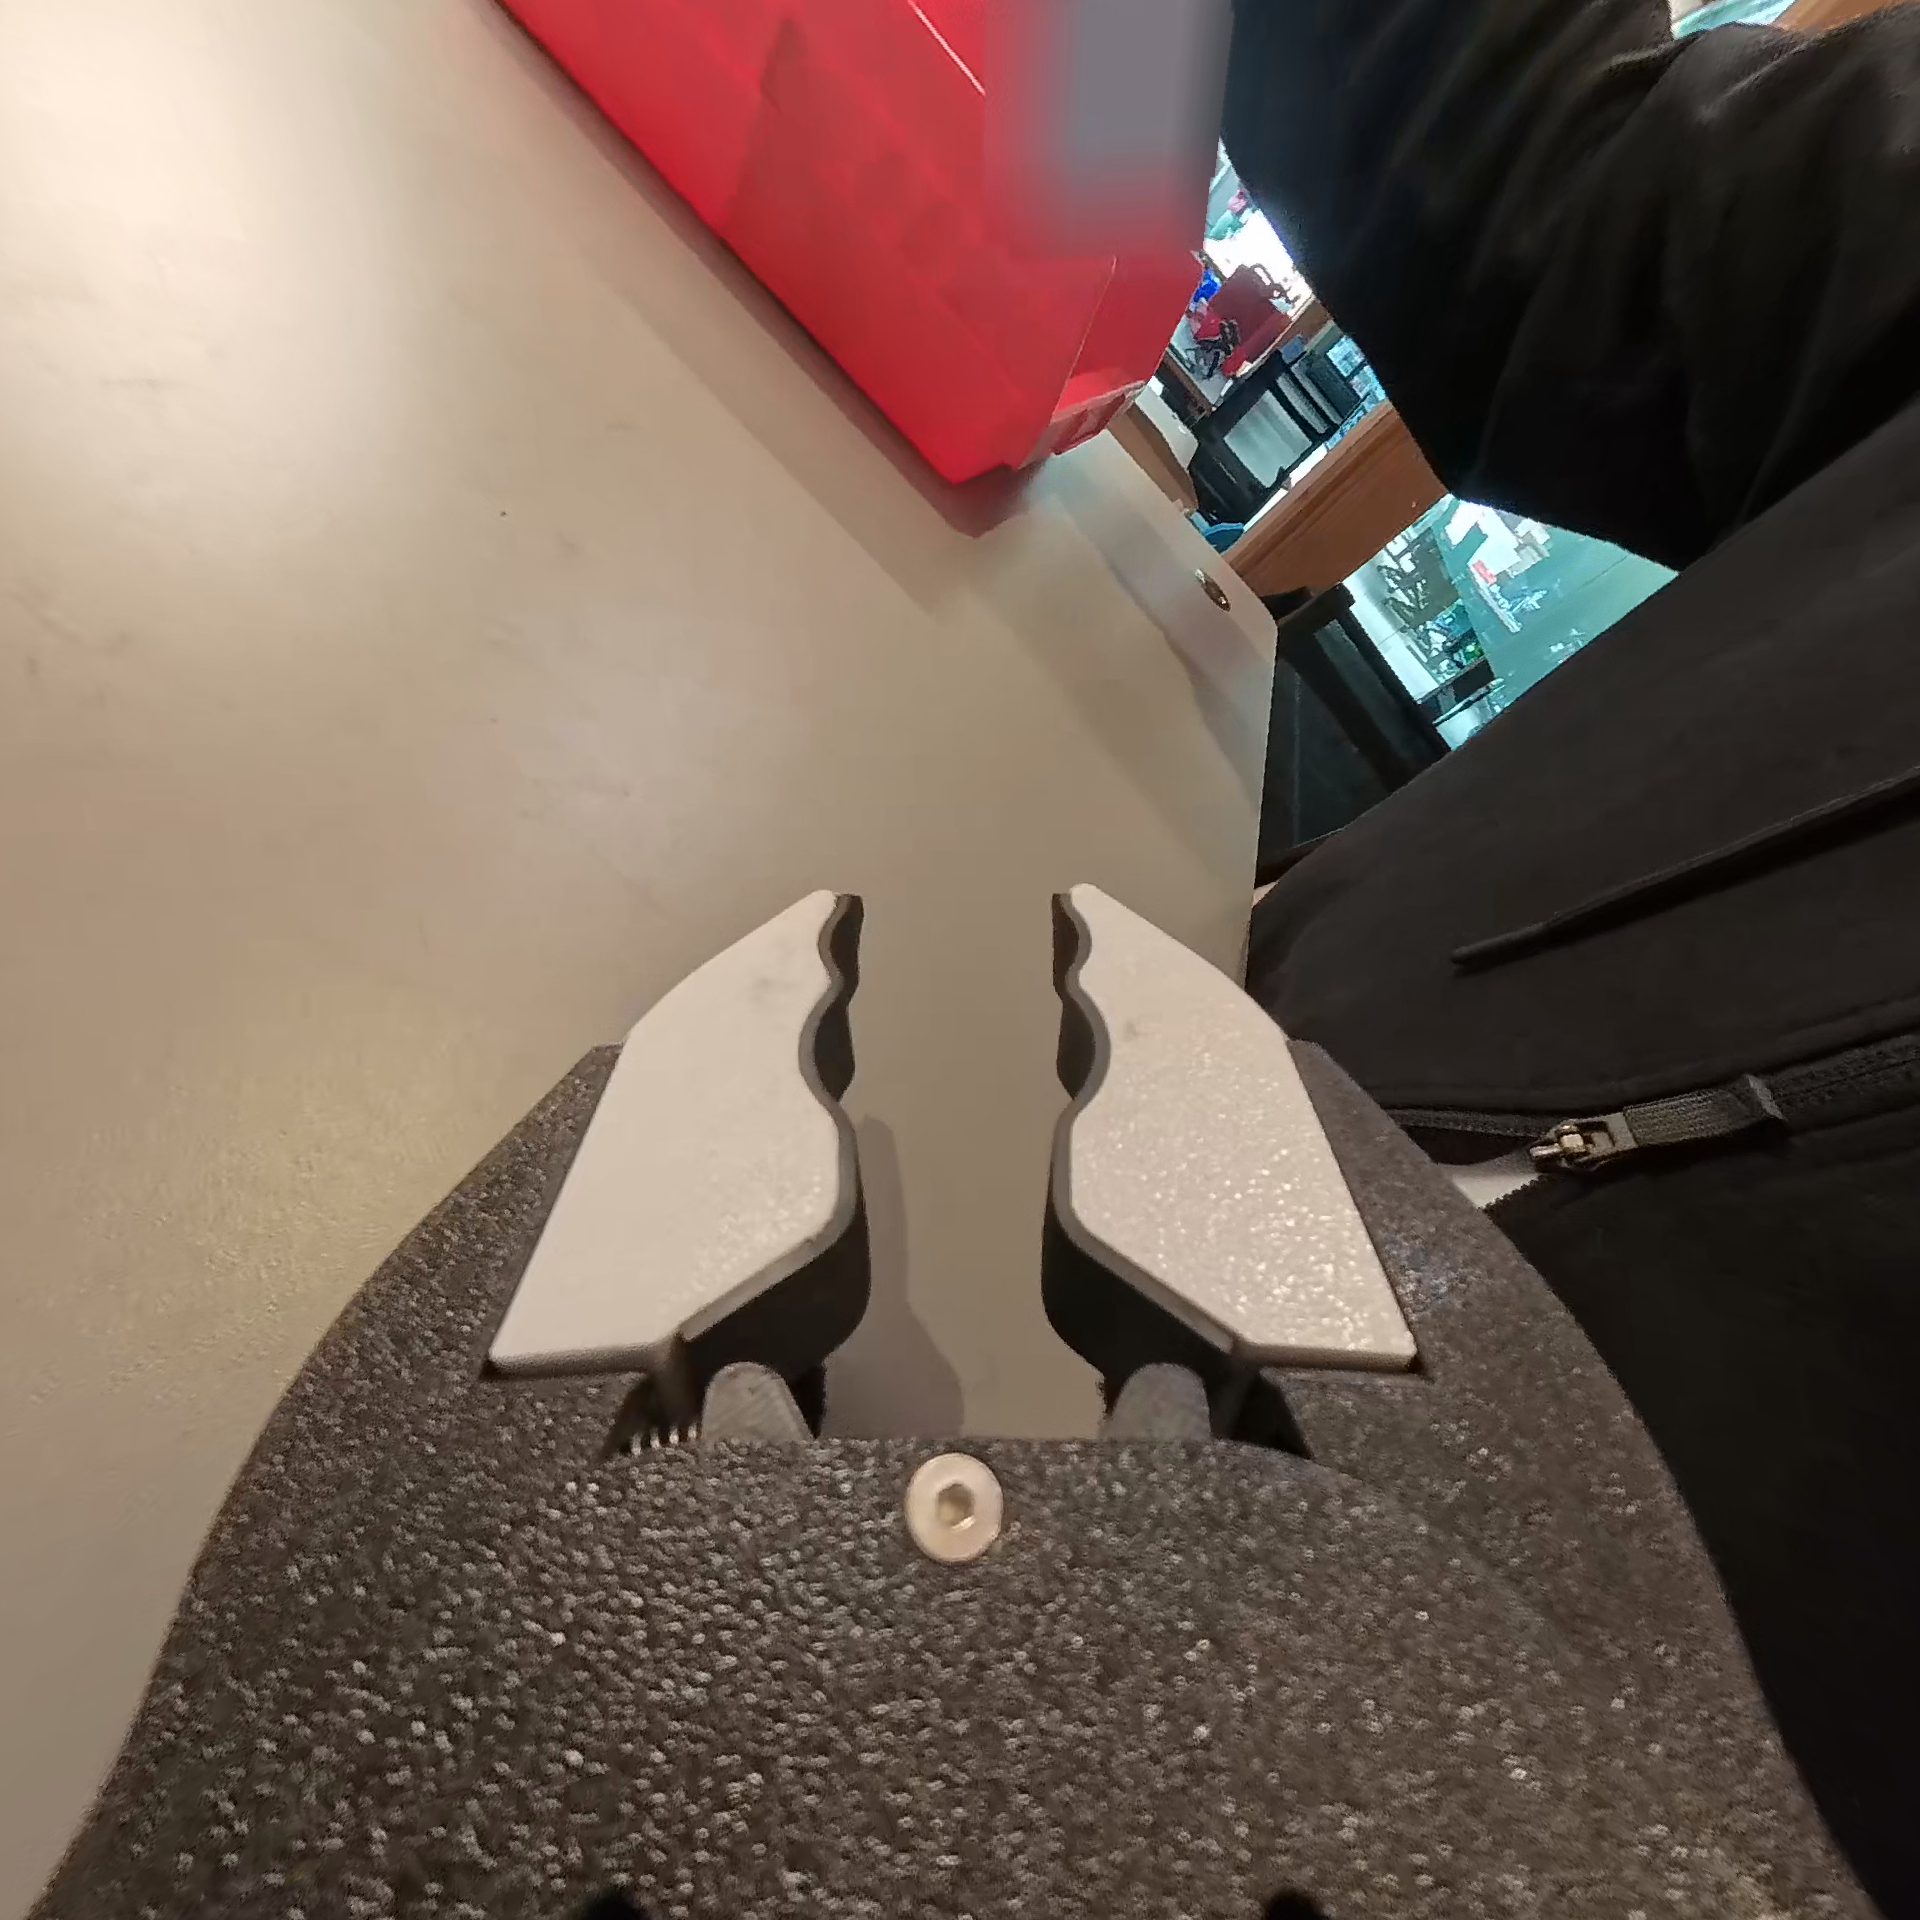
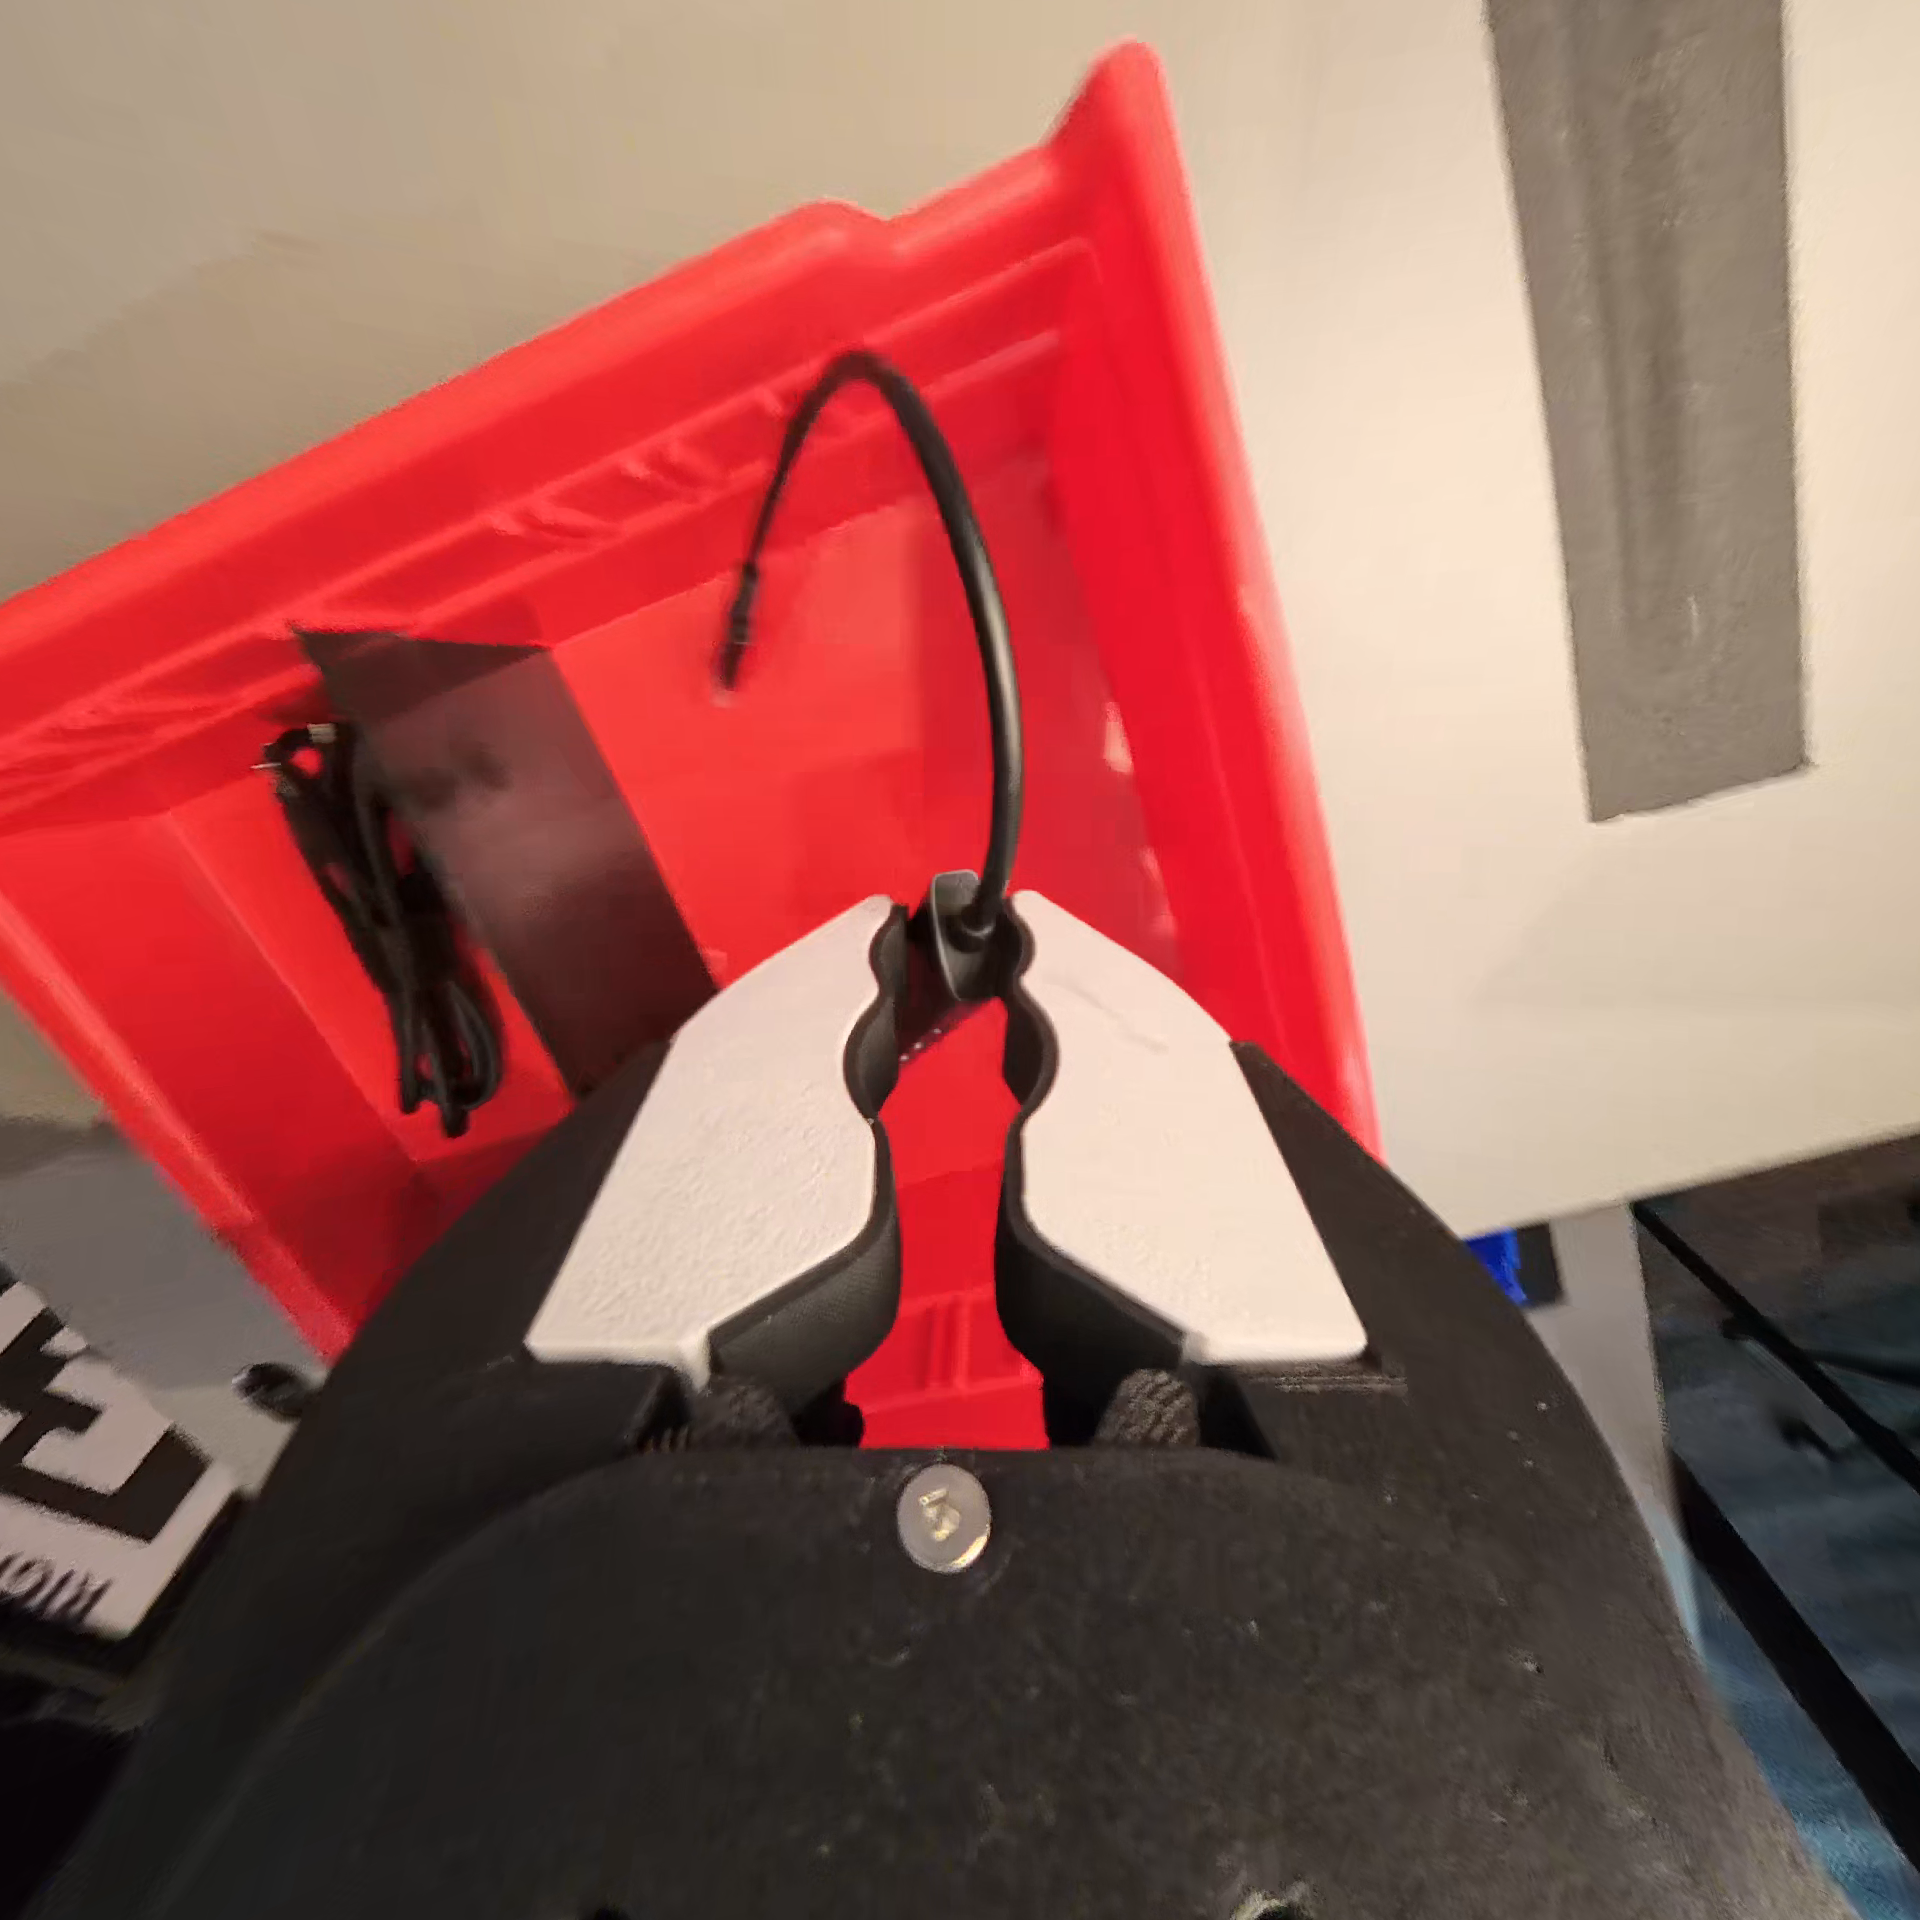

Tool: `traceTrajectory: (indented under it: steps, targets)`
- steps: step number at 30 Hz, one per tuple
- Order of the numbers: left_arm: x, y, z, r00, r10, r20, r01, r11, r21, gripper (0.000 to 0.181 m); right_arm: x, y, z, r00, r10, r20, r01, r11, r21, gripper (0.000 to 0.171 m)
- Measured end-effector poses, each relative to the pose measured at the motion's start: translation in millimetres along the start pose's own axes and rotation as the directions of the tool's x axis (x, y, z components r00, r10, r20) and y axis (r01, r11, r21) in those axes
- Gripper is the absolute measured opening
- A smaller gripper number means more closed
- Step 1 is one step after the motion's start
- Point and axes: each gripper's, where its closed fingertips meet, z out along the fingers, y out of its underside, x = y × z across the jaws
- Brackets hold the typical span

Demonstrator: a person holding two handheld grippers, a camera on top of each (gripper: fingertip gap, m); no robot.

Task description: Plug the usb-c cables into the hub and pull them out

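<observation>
My right gripper (image 2: 951, 914) is shut on a small dark grey hub (image 2: 948, 951), held at the fingertips above a red bin (image 2: 1195, 520). The hub's short black cable (image 2: 982, 644) arcs up and over, and its plug end (image 2: 732, 655) hangs free. A bundle of coiled black cables (image 2: 416, 935) lies in the bin's left part, beside a black divider plate (image 2: 520, 810). My left gripper (image 1: 956, 914) is open and empty, low over the beige table (image 1: 364, 623). The red bin (image 1: 883, 239) lies ahead of it.
A person in black clothing (image 1: 1610, 935) sits at the table edge to the right of my left gripper. A grey strip (image 2: 1652, 416) lies on the table right of the bin. A black-and-white printed card (image 2: 83, 1475) lies at the lower left. There is about 45 cm between the tips of the two grippers.
</observation>
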Motion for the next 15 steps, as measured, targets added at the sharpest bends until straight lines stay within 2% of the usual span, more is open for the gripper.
traceTrajectory:
  steps: [1, 4, 6, 9, 11, 13, 15]
  targets:
    - [0, 0, 0, 1.000, 0.005, 0.006, -0.005, 1.000, 0.003, 0.036, 9, 4, 4, 0.998, 0.003, -0.066, -0.005, 0.999, -0.032, 0.022]
    - [0, -2, -2, 1.000, 0.018, 0.020, -0.018, 1.000, 0.023, 0.036, 26, 27, 15, 0.969, -0.052, -0.242, 0.008, 0.984, -0.179, 0.041]
    - [1, -6, -5, 0.999, 0.028, 0.029, -0.030, 0.998, 0.056, 0.036, 24, 31, 11, 0.944, -0.046, -0.327, -0.006, 0.988, -0.157, 0.046]
    - [3, -14, -12, 0.997, 0.049, 0.060, -0.057, 0.989, 0.140, 0.037, 7, 24, -14, 0.900, 0.132, -0.414, -0.123, 0.991, 0.049, 0.049]
    - [8, -30, -16, 0.998, 0.045, 0.054, -0.058, 0.963, 0.264, 0.041, -22, 6, -39, 0.881, 0.265, -0.391, -0.172, 0.951, 0.257, 0.050]
    - [19, -54, -20, 1.000, 0.025, -0.013, -0.018, 0.910, 0.414, 0.042, -67, -27, -68, 0.885, 0.358, -0.297, -0.181, 0.853, 0.489, 0.049]
    - [33, -81, -22, 0.995, 0.026, -0.095, 0.030, 0.835, 0.550, 0.045, -127, -75, -99, 0.920, 0.373, -0.123, -0.174, 0.669, 0.723, 0.048]
